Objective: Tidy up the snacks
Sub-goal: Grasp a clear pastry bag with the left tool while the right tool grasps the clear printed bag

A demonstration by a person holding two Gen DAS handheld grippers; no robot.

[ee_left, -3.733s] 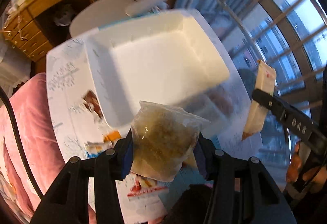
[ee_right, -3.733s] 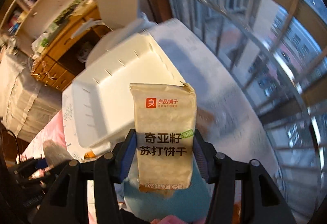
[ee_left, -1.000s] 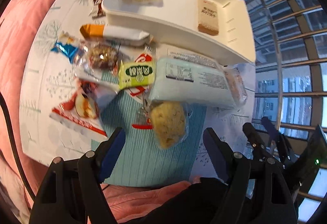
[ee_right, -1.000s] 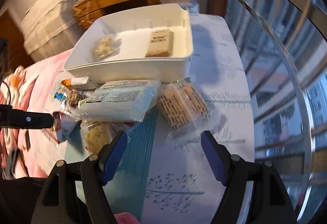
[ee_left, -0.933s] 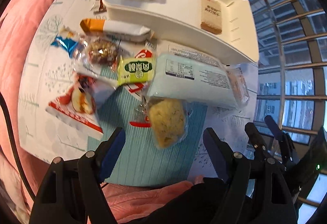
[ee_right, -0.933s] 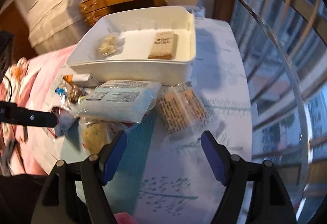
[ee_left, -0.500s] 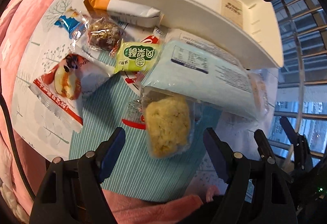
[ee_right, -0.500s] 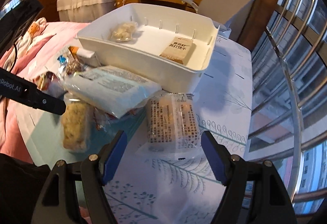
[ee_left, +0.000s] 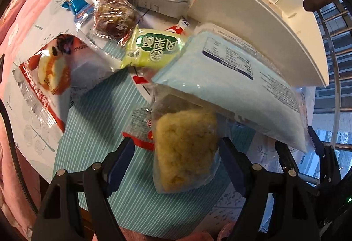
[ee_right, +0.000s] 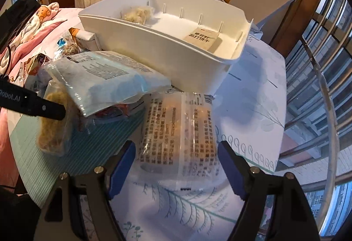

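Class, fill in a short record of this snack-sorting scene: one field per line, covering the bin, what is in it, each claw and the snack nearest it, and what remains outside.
Bin: white bin, on the table
In bin: tan cracker packet; clear pouch of pale crumbly snack
Left claw: open, either side of the yellow crumbly cake pouch
Right claw: open, astride the clear printed packet
Jaws: both just opened slightly further
Still outside: large pale blue pack, green packet, dark round cake, red-edged cake wrapper
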